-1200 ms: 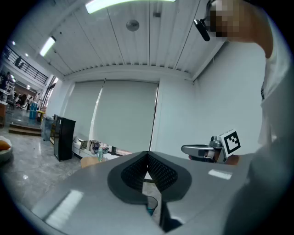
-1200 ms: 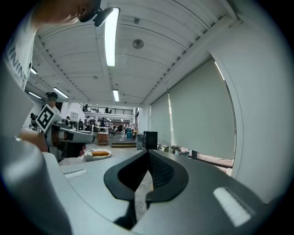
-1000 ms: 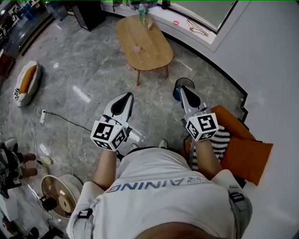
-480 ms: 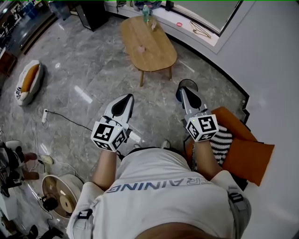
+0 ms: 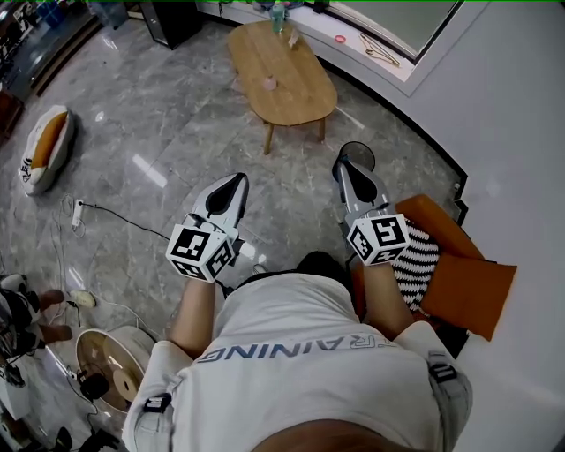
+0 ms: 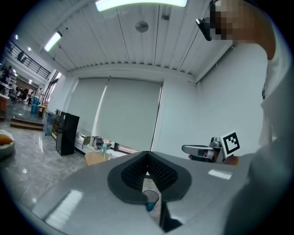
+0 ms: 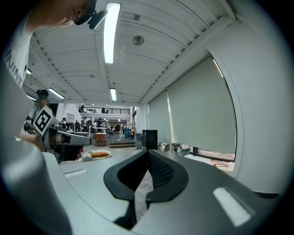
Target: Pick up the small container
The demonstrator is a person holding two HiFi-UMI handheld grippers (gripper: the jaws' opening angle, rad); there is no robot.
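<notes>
A small pink container [image 5: 269, 83] stands on the oval wooden table [image 5: 296, 97] far ahead of me, with a green bottle [image 5: 280, 16] at the table's far end. My left gripper [image 5: 237, 179] and my right gripper [image 5: 344, 165] are held side by side at waist height, well short of the table and pointing toward it. In the left gripper view the left gripper [image 6: 147, 153] has its jaws together at the tips with nothing gripped. The right gripper [image 7: 148, 151] is likewise shut and empty. The table [image 6: 94, 158] shows small in the left gripper view.
A dark round bin [image 5: 357, 155] sits on the marble floor by the right gripper's tip. An orange cushioned seat [image 5: 463, 287] with a striped pillow [image 5: 417, 263] is at my right. A hot-dog-shaped pet bed [image 5: 40, 150], a power strip [image 5: 78, 214] and a floor fan [image 5: 110, 366] lie to the left.
The head view has shifted slightly, so the table sits a bit higher and further right. Both grippers stay shut and hold nearly the same place in front of the body.
</notes>
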